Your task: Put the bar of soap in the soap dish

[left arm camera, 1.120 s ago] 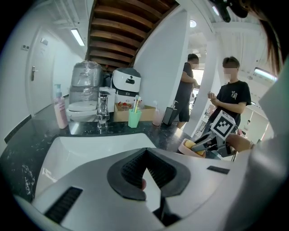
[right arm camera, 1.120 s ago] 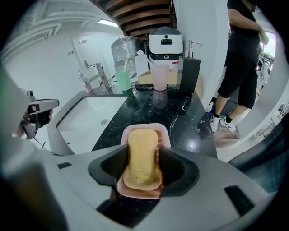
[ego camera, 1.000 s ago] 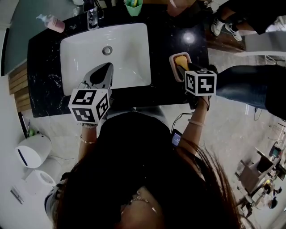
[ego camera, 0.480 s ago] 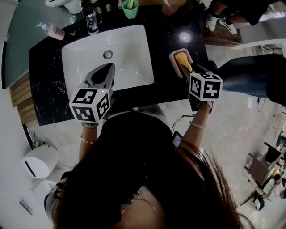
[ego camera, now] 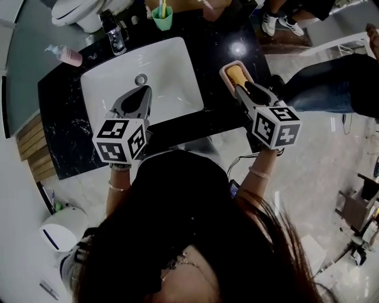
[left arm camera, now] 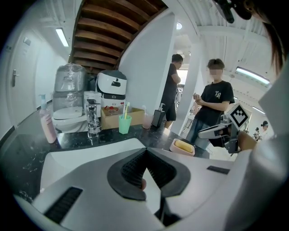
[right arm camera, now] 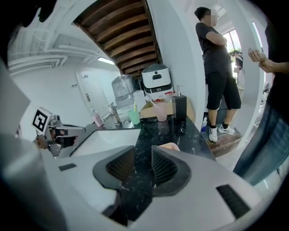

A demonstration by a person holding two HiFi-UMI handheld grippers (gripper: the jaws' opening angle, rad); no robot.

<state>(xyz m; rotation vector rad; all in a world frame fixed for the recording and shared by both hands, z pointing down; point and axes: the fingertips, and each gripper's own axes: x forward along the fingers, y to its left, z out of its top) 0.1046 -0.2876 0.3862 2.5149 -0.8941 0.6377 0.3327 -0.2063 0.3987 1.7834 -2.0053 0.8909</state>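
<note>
The yellow bar of soap (ego camera: 236, 74) lies in the pink soap dish (ego camera: 225, 72) on the black counter, right of the sink. My right gripper (ego camera: 246, 89) hovers just behind the dish, apart from it. Its jaws have just been closing and stand open with nothing between them. In the right gripper view only a bit of the pink dish (right arm camera: 169, 146) peeks over that gripper (right arm camera: 143, 151). The left gripper (ego camera: 142, 90) hangs over the sink's near edge, shut and empty. The left gripper view shows that gripper (left arm camera: 145, 152), the dish (left arm camera: 177, 148) with the soap (left arm camera: 184, 145), and the right gripper (left arm camera: 212, 131).
A white sink (ego camera: 172, 65) is set in the black counter (ego camera: 219, 47). A faucet (ego camera: 112, 29), a green cup with toothbrushes (ego camera: 161, 16) and a pink bottle (ego camera: 68, 56) line the back. Two people (left arm camera: 212, 103) stand past the counter's right end.
The right gripper has lifted and drawn back from the soap dish, and its jaws have narrowed. The soap stays in the dish. The left gripper has hardly moved.
</note>
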